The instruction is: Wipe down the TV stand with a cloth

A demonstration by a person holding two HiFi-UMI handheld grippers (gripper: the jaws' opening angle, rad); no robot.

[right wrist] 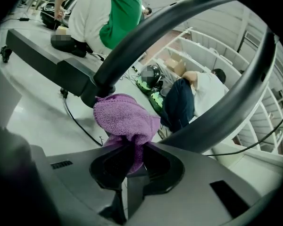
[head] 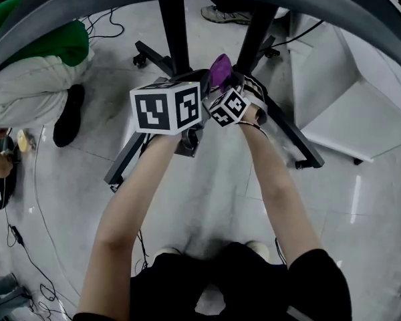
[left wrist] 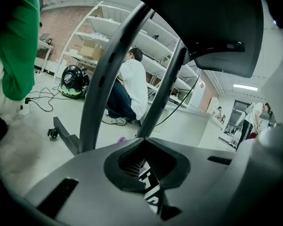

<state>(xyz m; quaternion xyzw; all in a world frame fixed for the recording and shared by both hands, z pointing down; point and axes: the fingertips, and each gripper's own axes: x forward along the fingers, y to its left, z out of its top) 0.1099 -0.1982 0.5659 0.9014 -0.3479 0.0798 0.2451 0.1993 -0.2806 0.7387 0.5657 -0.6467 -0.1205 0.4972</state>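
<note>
Item 1: you are holding the left gripper [left wrist: 148, 173], jaws sitting narrow, gripping nothing. Item 2: your right gripper [right wrist: 131, 161] is clamping the purple cloth [right wrist: 124, 119], which is bunching against the TV stand [right wrist: 146, 36] at a post's foot.

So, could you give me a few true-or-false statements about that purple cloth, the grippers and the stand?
1. The right gripper is clamped on a purple cloth. True.
2. The left gripper holds a cloth too. False: nothing sits between its jaws.
3. The TV stand's leg ends in a small wheel. True.
4. Nobody else is around. False: a person in a green top crouches nearby, and another in white sits by the shelves.
5. The cloth lies spread out flat. False: it is bunched up in the right gripper's jaws.
</note>
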